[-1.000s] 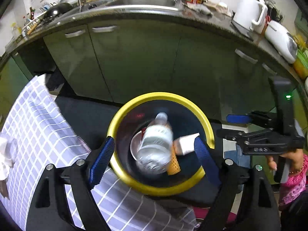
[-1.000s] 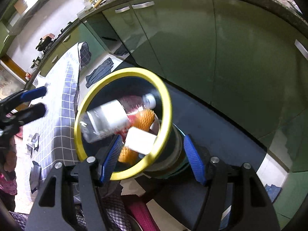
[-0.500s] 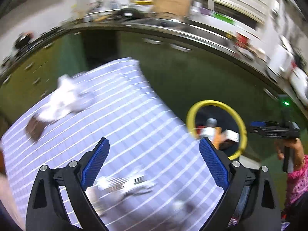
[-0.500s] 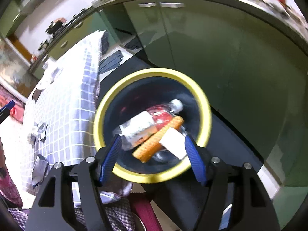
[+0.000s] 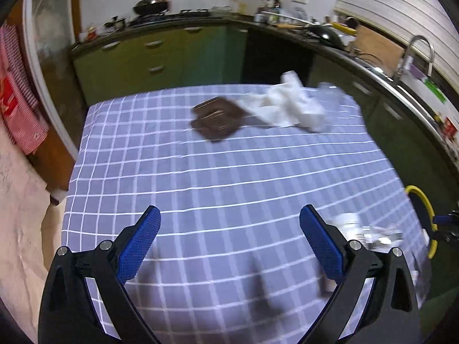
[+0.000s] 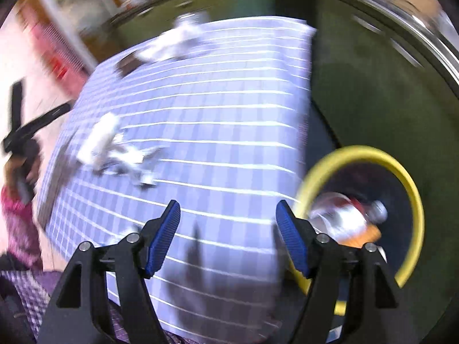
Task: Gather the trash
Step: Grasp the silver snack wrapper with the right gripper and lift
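Note:
My left gripper [image 5: 229,240] hangs over a blue checked tablecloth [image 5: 200,183], its jaws opening wide with nothing between them. On the cloth's far side lie a brown wrapper [image 5: 218,119] and crumpled white tissue [image 5: 289,106]. A white cup-like piece [image 5: 348,223] and a clear crumpled wrapper [image 5: 381,233] lie by the right finger. My right gripper [image 6: 228,238] is over the table's near corner, jaws opening and empty. Beside it stands the yellow-rimmed bin [image 6: 401,172] holding a plastic bottle [image 6: 344,218] and an orange piece. The right wrist view is blurred.
Green kitchen cabinets [image 5: 160,57] and a dark counter with pans and a sink tap [image 5: 416,48] run behind and to the right of the table. A red striped cloth [image 5: 17,91] hangs at the left. A hand [image 6: 20,169] holds the left gripper.
Both grippers have swung away from the bin to over the table. The left one now faces the tissue and brown wrapper. The bin has slid to the right edge of both views.

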Demonstrator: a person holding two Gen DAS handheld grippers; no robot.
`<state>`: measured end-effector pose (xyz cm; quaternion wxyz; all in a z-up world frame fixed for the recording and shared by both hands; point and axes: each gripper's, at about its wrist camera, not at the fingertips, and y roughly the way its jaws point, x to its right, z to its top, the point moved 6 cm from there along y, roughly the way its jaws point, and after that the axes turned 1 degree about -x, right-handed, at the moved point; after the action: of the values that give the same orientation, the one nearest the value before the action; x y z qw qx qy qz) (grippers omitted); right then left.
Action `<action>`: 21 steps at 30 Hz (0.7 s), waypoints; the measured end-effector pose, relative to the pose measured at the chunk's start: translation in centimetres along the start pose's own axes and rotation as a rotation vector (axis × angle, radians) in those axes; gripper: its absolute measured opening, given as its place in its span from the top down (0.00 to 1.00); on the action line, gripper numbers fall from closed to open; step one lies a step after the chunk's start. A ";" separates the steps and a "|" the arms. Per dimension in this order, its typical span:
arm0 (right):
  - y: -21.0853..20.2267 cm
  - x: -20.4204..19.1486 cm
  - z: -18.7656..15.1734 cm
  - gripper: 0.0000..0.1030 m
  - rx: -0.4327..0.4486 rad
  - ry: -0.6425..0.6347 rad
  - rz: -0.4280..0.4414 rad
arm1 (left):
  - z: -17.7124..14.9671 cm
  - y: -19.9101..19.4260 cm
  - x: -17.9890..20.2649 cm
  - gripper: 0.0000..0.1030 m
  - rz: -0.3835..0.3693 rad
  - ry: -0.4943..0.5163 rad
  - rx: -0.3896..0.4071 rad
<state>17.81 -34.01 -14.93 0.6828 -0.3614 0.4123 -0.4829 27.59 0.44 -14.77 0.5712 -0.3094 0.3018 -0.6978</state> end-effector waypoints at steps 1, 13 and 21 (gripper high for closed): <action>0.5 -1.7 0.5 0.34 -0.014 -0.058 0.017 | -0.2 0.8 -0.8 0.07 -0.003 -0.010 -0.006; 5.7 -12.3 4.5 0.32 -0.101 -0.607 0.067 | -3.0 5.5 -2.7 0.07 -0.041 -0.027 -0.098; 9.0 -13.3 4.2 0.38 -0.192 -0.714 0.050 | -3.0 5.3 -3.0 0.05 -0.052 -0.035 -0.091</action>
<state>22.34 -18.42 -18.38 0.7583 -0.5592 0.2001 -0.2686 28.95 2.67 -21.06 0.5435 -0.3547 0.3150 -0.6925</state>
